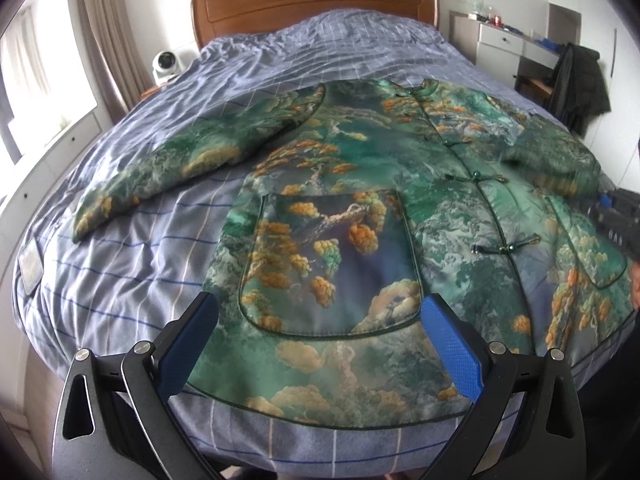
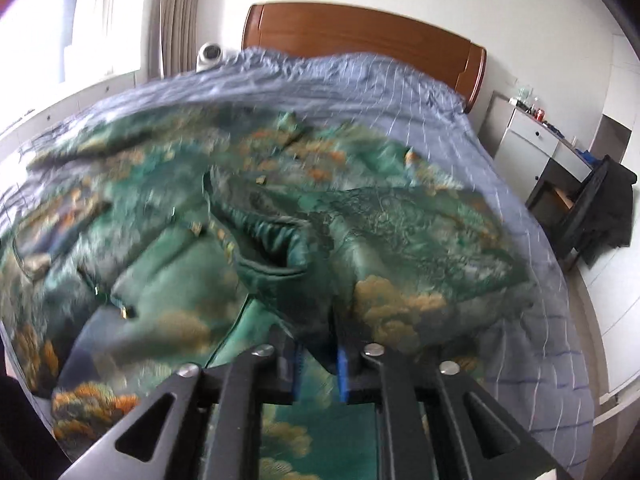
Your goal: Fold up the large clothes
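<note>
Green printed jacket [image 1: 360, 184] lying front-up, spread across the blue checked bed [image 1: 120, 264]. Left gripper [image 1: 316, 344] hovering wide open above the hem pocket [image 1: 332, 264]. Right gripper [image 2: 318, 354] pinching the jacket's sleeve [image 2: 400, 240], lifting it off the bedding.

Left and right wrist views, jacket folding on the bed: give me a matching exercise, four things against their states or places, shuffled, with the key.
Things:
1. left gripper
2. right gripper
3. jacket's left-side sleeve
4. white camera

States or places:
A. stands beside the headboard
B. lies spread flat on the blue checked quilt
C. open, fingers either side of the jacket pocket
D. shut on a lifted sleeve

Pairs: 1-C, 2-D, 3-B, 4-A
</note>
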`<state>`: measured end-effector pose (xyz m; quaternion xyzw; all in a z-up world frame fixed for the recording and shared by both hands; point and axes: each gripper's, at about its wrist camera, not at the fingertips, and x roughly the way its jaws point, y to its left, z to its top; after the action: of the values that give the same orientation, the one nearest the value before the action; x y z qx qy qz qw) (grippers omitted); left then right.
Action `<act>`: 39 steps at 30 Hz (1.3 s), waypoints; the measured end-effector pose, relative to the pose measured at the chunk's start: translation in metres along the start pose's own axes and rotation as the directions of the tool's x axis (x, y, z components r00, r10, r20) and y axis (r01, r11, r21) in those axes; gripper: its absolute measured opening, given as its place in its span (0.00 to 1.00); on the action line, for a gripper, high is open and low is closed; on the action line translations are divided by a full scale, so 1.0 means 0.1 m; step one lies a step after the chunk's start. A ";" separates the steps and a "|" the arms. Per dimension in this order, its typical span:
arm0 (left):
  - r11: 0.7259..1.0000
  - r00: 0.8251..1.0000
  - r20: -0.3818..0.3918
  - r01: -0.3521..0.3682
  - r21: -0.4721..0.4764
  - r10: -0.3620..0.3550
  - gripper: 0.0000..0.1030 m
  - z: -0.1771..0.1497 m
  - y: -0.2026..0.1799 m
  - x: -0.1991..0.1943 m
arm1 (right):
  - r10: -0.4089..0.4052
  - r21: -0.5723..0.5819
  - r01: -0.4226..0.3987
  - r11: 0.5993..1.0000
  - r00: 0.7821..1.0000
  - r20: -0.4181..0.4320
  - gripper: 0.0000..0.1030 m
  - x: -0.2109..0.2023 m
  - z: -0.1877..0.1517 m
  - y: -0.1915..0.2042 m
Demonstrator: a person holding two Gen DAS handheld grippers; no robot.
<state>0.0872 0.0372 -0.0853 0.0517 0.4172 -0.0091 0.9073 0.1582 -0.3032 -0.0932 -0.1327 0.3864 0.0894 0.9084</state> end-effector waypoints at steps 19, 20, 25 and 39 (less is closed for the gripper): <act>0.993 0.998 -0.016 0.066 0.093 -0.065 0.98 0.06 -0.39 0.01 | 0.036 0.054 -0.042 0.998 0.993 0.109 0.62 -0.93 -0.43 0.12; 0.993 0.997 -0.018 0.075 0.094 -0.074 0.98 0.07 -0.41 0.00 | 0.035 0.067 -0.042 0.997 0.993 0.113 0.62 -0.96 -0.44 0.11; 0.985 0.991 -0.013 0.137 0.105 -0.137 0.98 0.22 -0.49 -0.05 | 0.011 0.153 -0.031 0.988 0.992 0.126 0.62 -1.03 -0.52 0.00; 0.761 0.720 -0.251 0.634 -0.138 -0.646 0.98 1.00 -1.51 0.63 | -0.003 0.296 -0.052 0.954 0.983 0.183 0.62 -1.29 -0.70 -0.20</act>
<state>0.1951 -0.1216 -0.0817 -0.1138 0.5347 -0.3057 0.7795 0.0281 -0.3513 -0.0428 0.0201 0.3125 0.0526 0.9482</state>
